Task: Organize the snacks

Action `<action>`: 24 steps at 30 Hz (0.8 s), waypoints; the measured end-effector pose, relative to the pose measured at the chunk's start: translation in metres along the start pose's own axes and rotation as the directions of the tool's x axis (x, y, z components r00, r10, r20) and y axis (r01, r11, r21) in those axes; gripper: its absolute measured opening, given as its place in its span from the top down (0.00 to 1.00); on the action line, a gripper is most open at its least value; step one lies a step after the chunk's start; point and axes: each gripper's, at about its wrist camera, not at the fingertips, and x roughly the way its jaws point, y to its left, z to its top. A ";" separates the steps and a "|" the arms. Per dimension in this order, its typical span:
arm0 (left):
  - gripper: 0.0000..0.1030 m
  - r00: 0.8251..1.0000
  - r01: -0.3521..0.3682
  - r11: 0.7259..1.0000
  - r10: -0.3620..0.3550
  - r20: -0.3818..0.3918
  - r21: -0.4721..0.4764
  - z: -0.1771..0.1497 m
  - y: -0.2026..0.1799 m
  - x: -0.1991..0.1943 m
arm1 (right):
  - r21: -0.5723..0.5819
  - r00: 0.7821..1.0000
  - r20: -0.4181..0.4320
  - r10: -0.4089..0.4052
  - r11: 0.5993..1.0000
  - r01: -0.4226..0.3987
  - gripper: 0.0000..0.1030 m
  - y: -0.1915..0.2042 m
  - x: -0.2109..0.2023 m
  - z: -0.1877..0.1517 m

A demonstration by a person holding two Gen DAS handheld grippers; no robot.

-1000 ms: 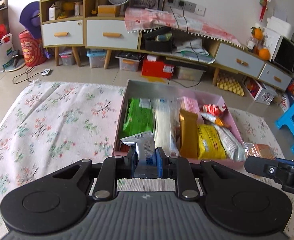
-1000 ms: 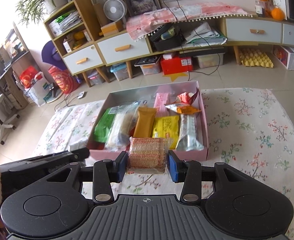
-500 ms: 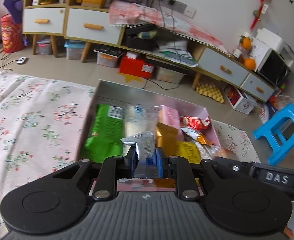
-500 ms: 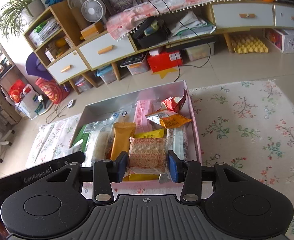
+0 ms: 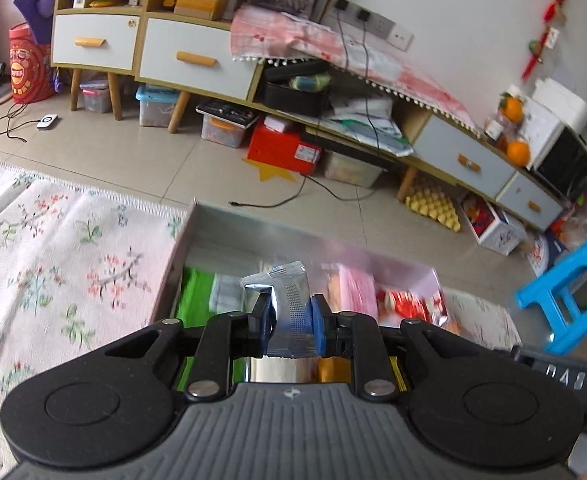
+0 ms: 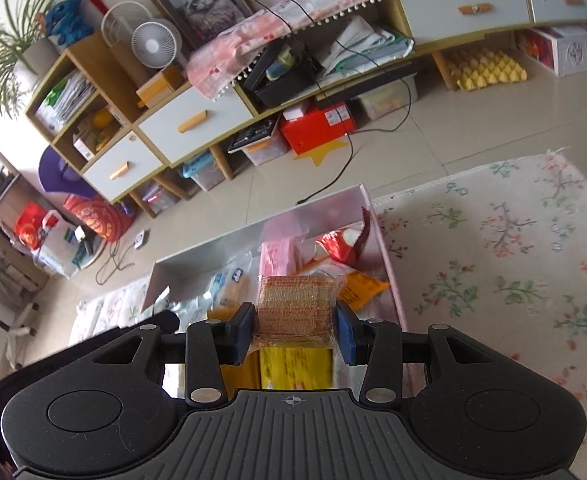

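Observation:
My left gripper [image 5: 291,320] is shut on a silver foil snack packet [image 5: 289,304] and holds it above the pink box [image 5: 221,220], over its left part. My right gripper [image 6: 295,330] is shut on a clear-wrapped brown cracker pack [image 6: 295,308] and holds it above the same pink box [image 6: 277,216], over its right half. The box holds a green packet [image 5: 193,296], a pink packet [image 6: 275,256], a red packet [image 6: 339,242], an orange packet [image 6: 359,286] and a yellow packet [image 6: 293,364].
The box sits on a floral rug [image 5: 53,264], which also shows in the right wrist view [image 6: 513,260]. A blue stool [image 5: 573,296] stands to the right. Low cabinets [image 5: 197,56] with storage bins line the wall behind, across bare tiled floor.
Both grippers have moved forward over the box with their packets, from in front of its near edge to above its contents. Neither grip has changed.

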 end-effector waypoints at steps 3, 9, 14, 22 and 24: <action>0.81 1.000 -0.001 1.000 0.001 -0.001 0.001 0.005 0.001 0.010 | -0.001 1.000 0.001 0.016 1.000 -0.016 0.60 0.009 0.012 0.007; 0.81 1.000 0.027 0.997 -0.028 0.000 -0.074 0.011 0.018 0.023 | 0.001 0.996 0.014 0.083 0.997 -0.083 0.60 0.026 0.035 0.012; 0.80 1.000 0.015 0.999 -0.014 0.021 -0.033 0.012 0.015 0.030 | 0.052 0.995 0.024 0.098 0.994 -0.099 0.57 0.023 0.054 0.008; 0.69 0.999 0.007 0.994 -0.003 0.032 -0.105 0.019 0.027 0.017 | 0.103 0.991 0.082 0.109 0.988 -0.117 0.42 0.013 0.048 0.017; 0.69 1.000 0.012 0.994 -0.009 0.025 -0.111 0.022 0.026 0.011 | 0.125 0.993 0.067 0.101 0.986 -0.109 0.42 0.012 0.045 0.019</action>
